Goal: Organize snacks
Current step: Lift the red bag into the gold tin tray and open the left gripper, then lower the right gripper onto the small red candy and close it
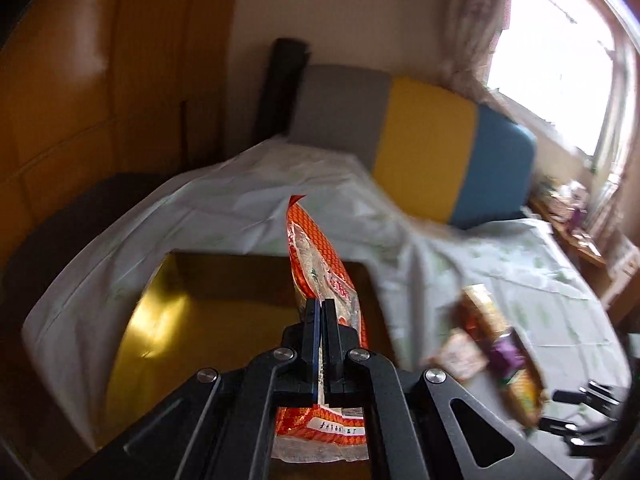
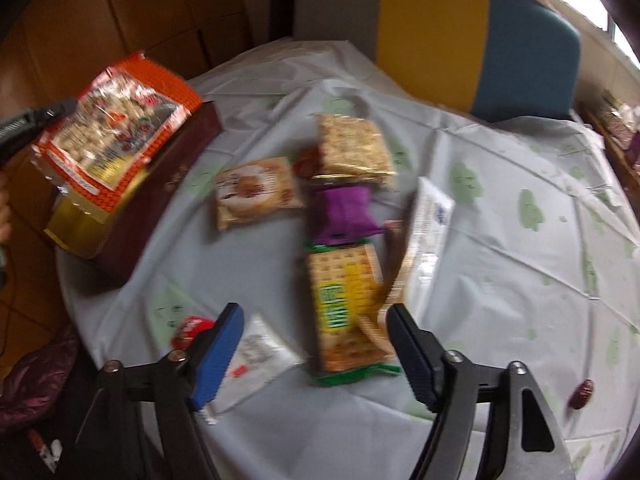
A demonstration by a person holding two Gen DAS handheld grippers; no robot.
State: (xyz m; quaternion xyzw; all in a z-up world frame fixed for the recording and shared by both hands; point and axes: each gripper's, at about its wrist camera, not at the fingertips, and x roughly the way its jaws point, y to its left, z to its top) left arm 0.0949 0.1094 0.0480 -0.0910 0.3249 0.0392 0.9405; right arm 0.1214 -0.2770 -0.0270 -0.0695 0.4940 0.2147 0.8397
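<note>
Two views, unequal content. The left wrist view alone shows the inside of the open box (image 1: pixel 224 300): gold-lined, bare where visible, sitting on the table's pale cloth (image 1: pixel 248 200), with a window (image 1: pixel 560 60) bright at upper right. The right wrist view alone shows the spread of snacks on the cloth: a green-edged cracker pack (image 2: pixel 344 312) nearest the camera, a purple pouch (image 2: pixel 340 216) just beyond it, a gold-edged cracker pack (image 2: pixel 352 148) farther still, a round-biscuit pack (image 2: pixel 256 196) to their left, a white-wrapped pack (image 2: pixel 428 232) leaning at their right, a small white sachet (image 2: pixel 256 352) and a small red sweet (image 2: pixel 192 326) near the blue pad, and a dark sweet (image 2: pixel 584 392) well apart at right. Both views show the chair back (image 2: pixel 440 32) in grey, yellow and blue behind the table. The orange snack bag (image 1: pixel 320 256) is held edge-on in the left view, its long axis running away from the camera and up, top corner pointing toward the chair; in the right view its printed face shows, tilted, above the box's maroon wall. Left gripper (image 1: pixel 322 308): jaws pressed together on the bag's lower part, bag hanging over the box opening. Right gripper (image 2: pixel 316 344): jaws about half apart, pads either side of the green-edged pack's near end, above the cloth; contact cannot be told through the blur.
</note>
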